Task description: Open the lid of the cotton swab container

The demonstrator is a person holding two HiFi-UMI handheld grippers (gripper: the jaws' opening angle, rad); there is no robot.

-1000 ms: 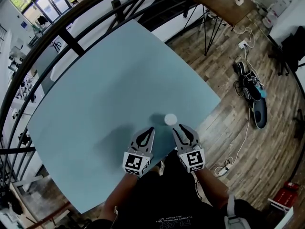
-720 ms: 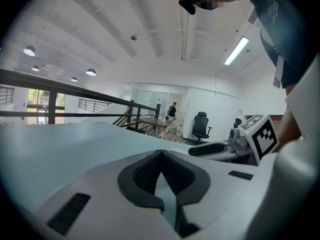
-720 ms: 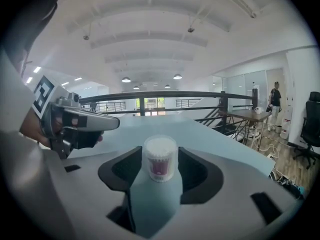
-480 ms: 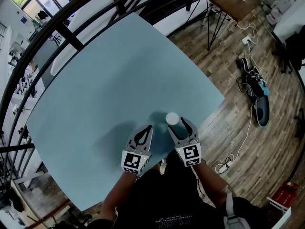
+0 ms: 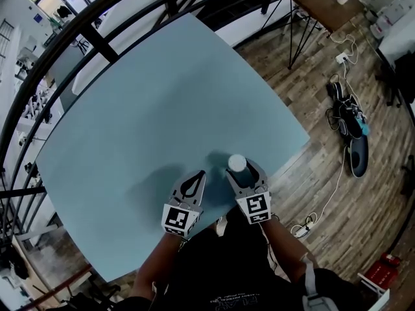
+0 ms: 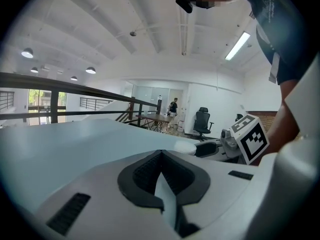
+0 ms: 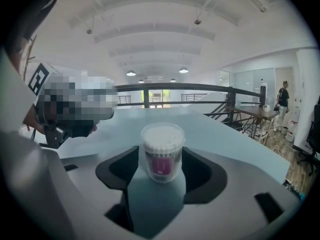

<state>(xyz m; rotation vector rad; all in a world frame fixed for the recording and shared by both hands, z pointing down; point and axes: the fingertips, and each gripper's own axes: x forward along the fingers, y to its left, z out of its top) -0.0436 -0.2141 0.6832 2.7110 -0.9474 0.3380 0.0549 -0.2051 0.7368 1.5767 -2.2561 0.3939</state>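
Observation:
The cotton swab container [image 5: 237,162] is a small clear tub with a white lid and a pink label [image 7: 161,165]. It stands upright on the light blue table [image 5: 149,109] near the front edge. My right gripper [image 5: 240,171] is open, and its jaws have just been opening. In the right gripper view the container [image 7: 162,144] stands between the two black pads [image 7: 197,166], close to both. My left gripper [image 5: 198,175] hovers just left of the container. Its jaws [image 6: 160,159] are shut on nothing. The lid sits on the tub.
The table's front edge runs right below both grippers. Its right corner [image 5: 306,135] drops to a wooden floor with cables and shoes [image 5: 353,131]. A dark railing [image 5: 97,41] borders the far side. The right gripper's marker cube [image 6: 250,138] shows in the left gripper view.
The right gripper has moved forward and its jaws have spread. The container, which stood ahead of its tips, is now between them. The left gripper has sunk slightly and stays shut.

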